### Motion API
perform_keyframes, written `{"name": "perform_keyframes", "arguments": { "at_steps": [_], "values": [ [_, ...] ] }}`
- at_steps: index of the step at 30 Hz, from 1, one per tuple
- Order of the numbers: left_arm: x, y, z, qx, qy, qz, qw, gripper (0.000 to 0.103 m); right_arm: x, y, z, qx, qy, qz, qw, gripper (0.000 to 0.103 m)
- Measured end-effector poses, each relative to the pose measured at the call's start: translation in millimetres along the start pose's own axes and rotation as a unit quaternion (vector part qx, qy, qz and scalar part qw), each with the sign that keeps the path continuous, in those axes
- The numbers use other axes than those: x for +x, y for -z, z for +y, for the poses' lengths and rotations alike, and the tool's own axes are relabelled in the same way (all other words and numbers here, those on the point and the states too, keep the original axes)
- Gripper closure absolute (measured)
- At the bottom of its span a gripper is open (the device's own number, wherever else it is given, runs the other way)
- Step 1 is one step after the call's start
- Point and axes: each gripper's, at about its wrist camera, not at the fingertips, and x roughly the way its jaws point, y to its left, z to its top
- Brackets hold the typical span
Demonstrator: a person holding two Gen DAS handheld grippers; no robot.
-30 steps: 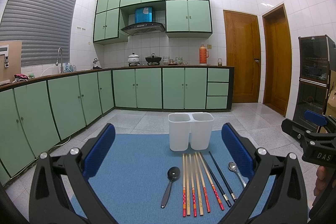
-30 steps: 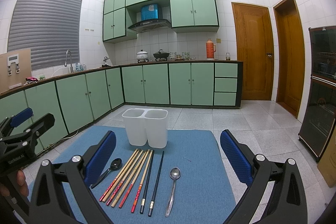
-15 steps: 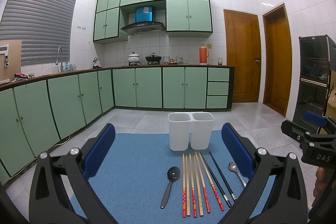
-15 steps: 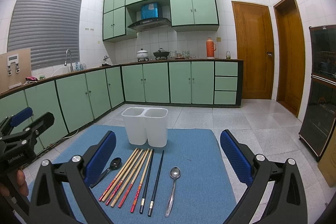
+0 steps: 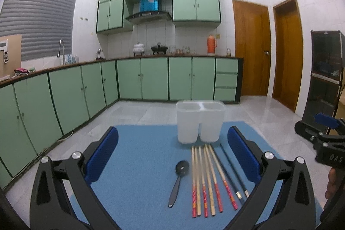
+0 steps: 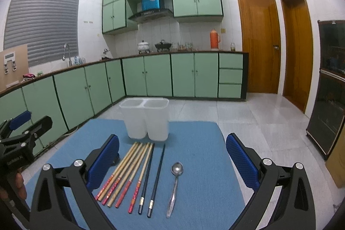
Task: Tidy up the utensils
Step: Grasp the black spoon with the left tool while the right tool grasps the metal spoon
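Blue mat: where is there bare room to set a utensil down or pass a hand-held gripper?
Bare mat lies right of the silver spoon to the mat's right edge, and left of the black spoon. It is crowded in the middle: chopsticks lie packed side by side just before the white holder.

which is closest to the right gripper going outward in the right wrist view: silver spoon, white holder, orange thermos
1. The silver spoon lies on the blue mat between the open jaws of the right gripper.
2. The white holder stands at the mat's far edge, left of centre.
3. The orange thermos stands on the far counter by the doors.
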Motion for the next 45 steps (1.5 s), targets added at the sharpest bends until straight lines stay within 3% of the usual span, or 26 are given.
{"name": "perform_keyframes", "arguments": {
  "at_steps": [6,16,25,29,34,41,45],
  "values": [
    [41,17,15,-0.005,-0.004,0.079,0.9969,0.005,31,18,-8,0.011,0.004,0.054,0.998,0.006],
    [146,41,18,-0.01,0.021,0.219,0.9754,0.006,105,29,-14,-0.006,-0.009,0.153,0.988,0.017],
    [203,61,7,0.005,0.04,0.295,0.9547,0.025,153,40,-22,0.012,-0.018,0.211,0.977,0.028],
    [215,67,4,0.008,0.045,0.311,0.9492,0.025,166,43,-25,0.012,-0.02,0.225,0.974,0.031],
    [227,73,7,0.005,0.048,0.33,0.9427,0.041,173,47,-29,0.02,-0.025,0.236,0.971,0.035],
    [224,75,12,0.016,0.044,0.318,0.9469,0.065,181,52,-26,0.02,-0.032,0.256,0.966,0.043],
    [224,74,21,0.009,0.043,0.319,0.9468,0.067,186,55,-26,0.02,-0.034,0.272,0.961,0.052]
  ]
}}
